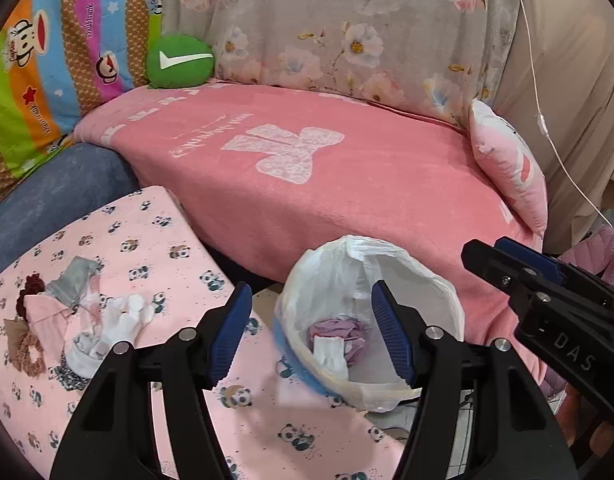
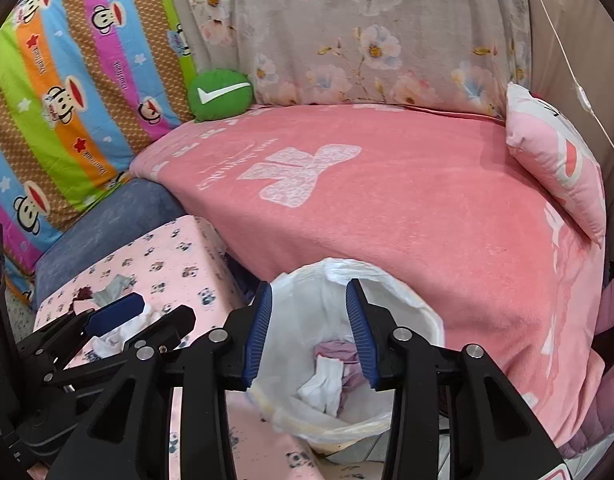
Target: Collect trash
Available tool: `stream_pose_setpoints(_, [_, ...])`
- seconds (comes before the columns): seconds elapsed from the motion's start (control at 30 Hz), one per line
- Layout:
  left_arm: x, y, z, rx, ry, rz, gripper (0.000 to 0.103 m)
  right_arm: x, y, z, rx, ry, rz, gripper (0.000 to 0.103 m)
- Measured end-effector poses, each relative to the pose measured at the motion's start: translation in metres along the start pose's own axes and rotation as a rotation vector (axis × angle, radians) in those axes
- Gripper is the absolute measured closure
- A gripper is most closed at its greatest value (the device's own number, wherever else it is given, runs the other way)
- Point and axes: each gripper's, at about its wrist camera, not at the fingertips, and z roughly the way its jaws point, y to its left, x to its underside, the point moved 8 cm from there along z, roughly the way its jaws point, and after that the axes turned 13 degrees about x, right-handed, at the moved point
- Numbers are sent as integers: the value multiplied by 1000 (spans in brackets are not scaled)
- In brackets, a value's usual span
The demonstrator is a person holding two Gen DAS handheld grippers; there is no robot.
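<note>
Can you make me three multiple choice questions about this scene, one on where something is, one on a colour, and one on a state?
1. Where do the scraps still to be collected lie?
A. on the panda-print surface
B. on the pink blanket
C. on the floral cushion

2. What colour is the round cushion with the white tick?
A. red
B. green
C. yellow

3. How does the bin stand?
A. lidded
C. open and lined, with trash inside
B. tipped over and empty

Answers:
1 A: the scraps lie on the panda-print surface, to the left of the bin.
2 B: the round cushion is green.
3 C: the bin shows a white liner and crumpled trash at its bottom, with the open right gripper above it.
</note>
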Motion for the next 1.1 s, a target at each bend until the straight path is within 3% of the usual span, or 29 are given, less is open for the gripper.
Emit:
stream_pose_setpoints(0.57, [61, 131, -82, -289, -23, -129, 34, 53, 128, -32, -178, 25, -92, 56])
stream_pose_setpoints(0.87, [105, 193, -107, -358, 4, -217, 22, 92, 200, -28, -247, 76, -165, 51])
stream_pose_setpoints(1.1, [135, 230, -109, -355, 26, -250, 22, 112, 247, -15, -290, 110, -205, 44])
